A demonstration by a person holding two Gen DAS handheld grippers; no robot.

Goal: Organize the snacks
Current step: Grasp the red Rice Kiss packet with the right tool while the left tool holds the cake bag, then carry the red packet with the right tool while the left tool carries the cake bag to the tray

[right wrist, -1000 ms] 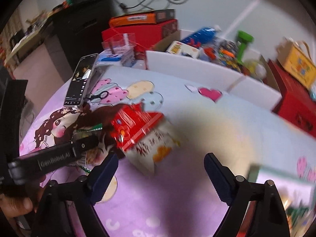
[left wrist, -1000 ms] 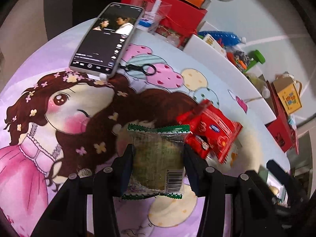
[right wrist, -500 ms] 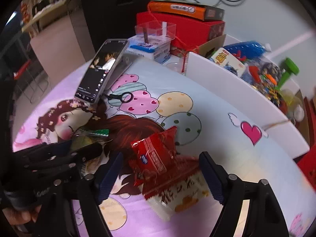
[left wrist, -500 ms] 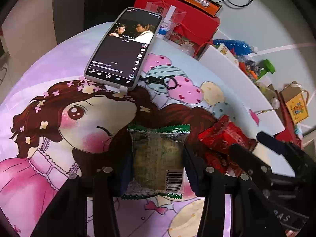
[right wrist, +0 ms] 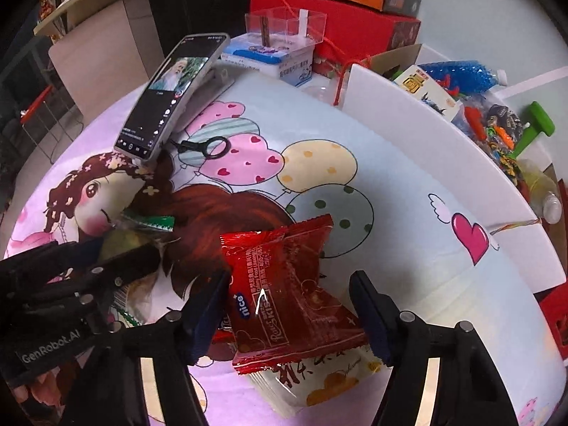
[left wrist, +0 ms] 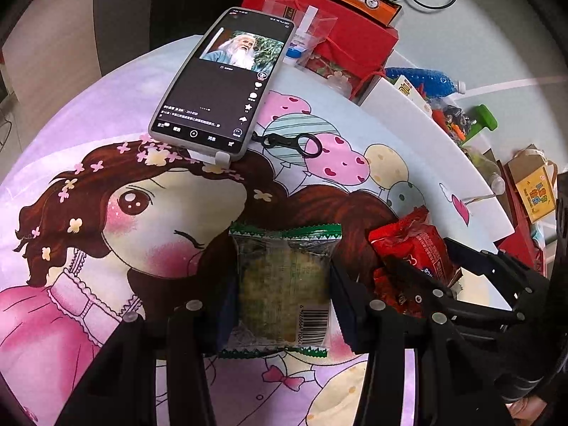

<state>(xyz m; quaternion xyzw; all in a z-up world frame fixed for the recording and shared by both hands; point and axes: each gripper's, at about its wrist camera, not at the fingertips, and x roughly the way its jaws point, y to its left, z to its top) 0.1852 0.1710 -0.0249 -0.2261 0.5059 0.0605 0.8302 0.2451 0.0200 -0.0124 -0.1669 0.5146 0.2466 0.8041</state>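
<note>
My left gripper (left wrist: pixel 280 305) is shut on a clear green-edged cake packet (left wrist: pixel 284 284), held flat just above the cartoon tablecloth. This packet shows at the left of the right wrist view (right wrist: pixel 149 223). My right gripper (right wrist: pixel 291 309) is open, its fingers on either side of a red "nice" snack packet (right wrist: pixel 284 291) that lies on top of a white snack packet (right wrist: pixel 319 380). The left finger pad touches the red packet; the right one stands a little apart. The red packet also shows in the left wrist view (left wrist: pixel 415 245), between the right gripper's fingers.
A phone (left wrist: pixel 223 81) playing video leans at the back left, a black keyring (left wrist: pixel 291 142) beside it. Red and orange boxes (left wrist: pixel 340 32) and a clear box stand behind. A white bin (right wrist: pixel 443 163) of toys runs along the right.
My right gripper has moved left and in around the red packet, close beside my left gripper. My left gripper still holds the green-edged packet and has shifted a little towards the phone.
</note>
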